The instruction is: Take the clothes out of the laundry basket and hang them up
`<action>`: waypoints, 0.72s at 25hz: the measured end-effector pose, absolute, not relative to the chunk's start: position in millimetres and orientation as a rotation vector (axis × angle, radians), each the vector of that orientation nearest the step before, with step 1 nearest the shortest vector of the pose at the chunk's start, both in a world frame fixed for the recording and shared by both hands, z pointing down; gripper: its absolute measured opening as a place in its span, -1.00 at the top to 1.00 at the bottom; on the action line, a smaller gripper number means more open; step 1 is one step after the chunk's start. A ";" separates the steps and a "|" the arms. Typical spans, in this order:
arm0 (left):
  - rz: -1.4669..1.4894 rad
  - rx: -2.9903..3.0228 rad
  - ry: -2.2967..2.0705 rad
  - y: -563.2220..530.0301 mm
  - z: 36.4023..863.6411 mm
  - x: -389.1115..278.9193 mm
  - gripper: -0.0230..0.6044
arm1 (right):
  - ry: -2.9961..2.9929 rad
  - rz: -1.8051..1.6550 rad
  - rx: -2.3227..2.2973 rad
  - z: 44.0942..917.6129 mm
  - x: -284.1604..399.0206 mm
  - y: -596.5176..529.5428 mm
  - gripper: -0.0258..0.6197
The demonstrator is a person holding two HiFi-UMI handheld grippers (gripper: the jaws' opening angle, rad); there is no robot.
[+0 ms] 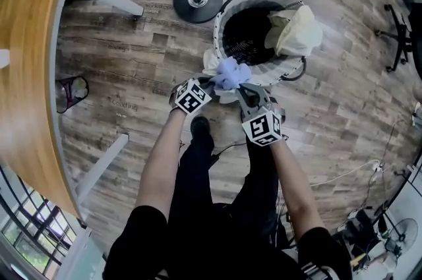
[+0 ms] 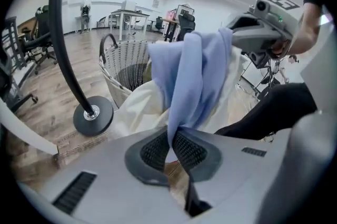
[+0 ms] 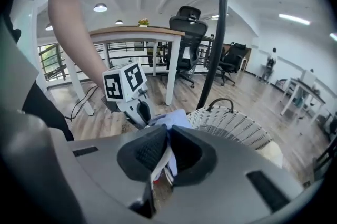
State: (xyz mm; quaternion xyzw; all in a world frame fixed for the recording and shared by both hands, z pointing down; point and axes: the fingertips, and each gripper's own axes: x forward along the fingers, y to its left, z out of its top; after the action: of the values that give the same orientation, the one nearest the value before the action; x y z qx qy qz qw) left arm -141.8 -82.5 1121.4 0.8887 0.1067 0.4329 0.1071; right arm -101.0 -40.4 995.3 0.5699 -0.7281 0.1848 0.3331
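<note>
Bare forearms reach forward over the floor to the two grippers, which meet at the near rim of the basket (image 1: 219, 28). On one side the left gripper (image 2: 171, 148) is closed down on a fold of the blue garment (image 2: 192, 78). The cloth is pinched between its pads and rises in a bunch above them. On the other side the right gripper (image 3: 167, 150) is clamped on the same garment, with a pale layer of cloth caught in beside the blue. Between the two, the garment sits bunched just over the near rim, lifted clear of the hollow inside.

Under it a cream cloth (image 2: 139, 107) drapes over that rim. Another cream piece (image 1: 298, 31) hangs over the rim's far right side. The middle of the basket looks dark and mostly bare.

Just beyond the basket rises the coat stand (image 3: 217, 38), its base (image 1: 198, 0) on the floor near the far left of the rim. The hooks that show at its top carry nothing.

The task looks early on. One garment is gripped and out of the basket, nothing is hung, and at least the cream pieces are left. The blue one has yet to go to the stand and over a hook.
</note>
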 end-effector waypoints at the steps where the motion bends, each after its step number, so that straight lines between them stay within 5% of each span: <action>1: 1.260 2.615 0.304 -84.2 1102.5 -145.0 0.82 | -1.893 0.495 1.503 980.4 -97.3 -37.9 0.82; 18: 1.252 2.725 0.211 -93.2 852.2 -162.6 0.82 | -1.896 0.482 1.657 772.1 -74.9 -35.0 0.82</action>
State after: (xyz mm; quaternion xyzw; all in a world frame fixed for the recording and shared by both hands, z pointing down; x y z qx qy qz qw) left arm -162.6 -93.2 852.2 0.9044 0.0699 0.4155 0.0675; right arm -74.9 -35.0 772.1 0.6195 -0.7088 0.1804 0.2851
